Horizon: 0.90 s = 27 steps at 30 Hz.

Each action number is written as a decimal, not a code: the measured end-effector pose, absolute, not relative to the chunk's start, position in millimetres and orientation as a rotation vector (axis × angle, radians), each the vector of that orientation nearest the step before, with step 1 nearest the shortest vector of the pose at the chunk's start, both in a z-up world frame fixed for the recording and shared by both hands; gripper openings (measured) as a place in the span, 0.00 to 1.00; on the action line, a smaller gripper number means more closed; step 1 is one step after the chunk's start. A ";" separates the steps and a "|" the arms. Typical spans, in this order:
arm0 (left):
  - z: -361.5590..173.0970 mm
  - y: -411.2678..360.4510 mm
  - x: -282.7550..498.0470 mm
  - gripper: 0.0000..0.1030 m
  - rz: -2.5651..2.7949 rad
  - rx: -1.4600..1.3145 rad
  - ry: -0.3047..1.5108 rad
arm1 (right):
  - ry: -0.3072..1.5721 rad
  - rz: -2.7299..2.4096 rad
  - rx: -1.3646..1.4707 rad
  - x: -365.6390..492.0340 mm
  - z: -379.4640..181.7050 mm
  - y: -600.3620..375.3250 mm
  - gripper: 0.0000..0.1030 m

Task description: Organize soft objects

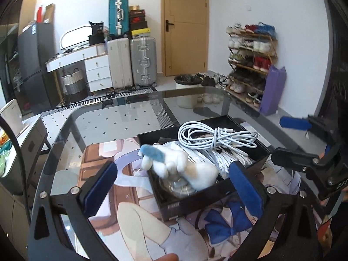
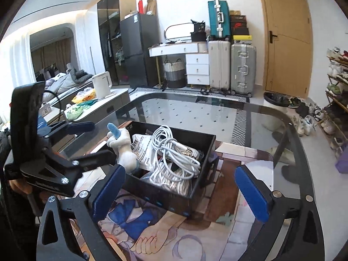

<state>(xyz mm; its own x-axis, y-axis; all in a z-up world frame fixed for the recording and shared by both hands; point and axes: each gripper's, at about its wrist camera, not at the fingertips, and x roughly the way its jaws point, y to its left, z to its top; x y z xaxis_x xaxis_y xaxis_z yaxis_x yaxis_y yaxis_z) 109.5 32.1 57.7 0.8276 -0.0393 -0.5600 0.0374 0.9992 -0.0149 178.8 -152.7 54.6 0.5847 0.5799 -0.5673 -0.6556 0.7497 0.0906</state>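
A black open box [image 1: 217, 195] [image 2: 167, 198] sits on a printed mat on the glass table. In it lie coiled white cables [image 1: 217, 138] [image 2: 176, 152], a white printed pouch [image 2: 142, 150] and a white plush toy with a blue ear [image 1: 180, 165] [image 2: 122, 145] at the box's near-left corner. My left gripper [image 1: 171, 184] is open with its blue pads on either side of the plush, which seems to be free of them. It also shows in the right wrist view [image 2: 95, 140]. My right gripper [image 2: 180, 191] is open and empty over the box's front; it also shows in the left wrist view [image 1: 289, 138].
The glass table [image 2: 271, 117] has a rounded edge. A low cabinet with a white kettle [image 2: 101, 84] stands to the left. Suitcases [image 2: 230, 67], a white dresser, a door and a shoe rack [image 1: 250, 65] line the far walls.
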 end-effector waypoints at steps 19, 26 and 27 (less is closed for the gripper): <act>32.2 32.3 89.9 1.00 0.176 -0.035 0.525 | 0.496 0.715 -0.092 143.0 45.6 -155.9 0.99; 25.5 36.7 90.1 1.00 0.201 -0.050 0.509 | 0.478 0.722 -0.090 140.3 40.9 -149.9 0.99; 25.0 37.4 91.4 1.00 0.200 -0.051 0.515 | 0.475 0.720 -0.090 140.2 40.3 -149.7 0.99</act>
<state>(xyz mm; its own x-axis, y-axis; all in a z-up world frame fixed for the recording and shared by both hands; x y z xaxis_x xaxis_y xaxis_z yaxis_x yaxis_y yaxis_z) 91.4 37.4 25.0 0.8512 0.1771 -0.4941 -0.2026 0.9793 0.0020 140.2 -149.7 40.3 0.6506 0.6130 -0.4482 -0.6530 0.7529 0.0818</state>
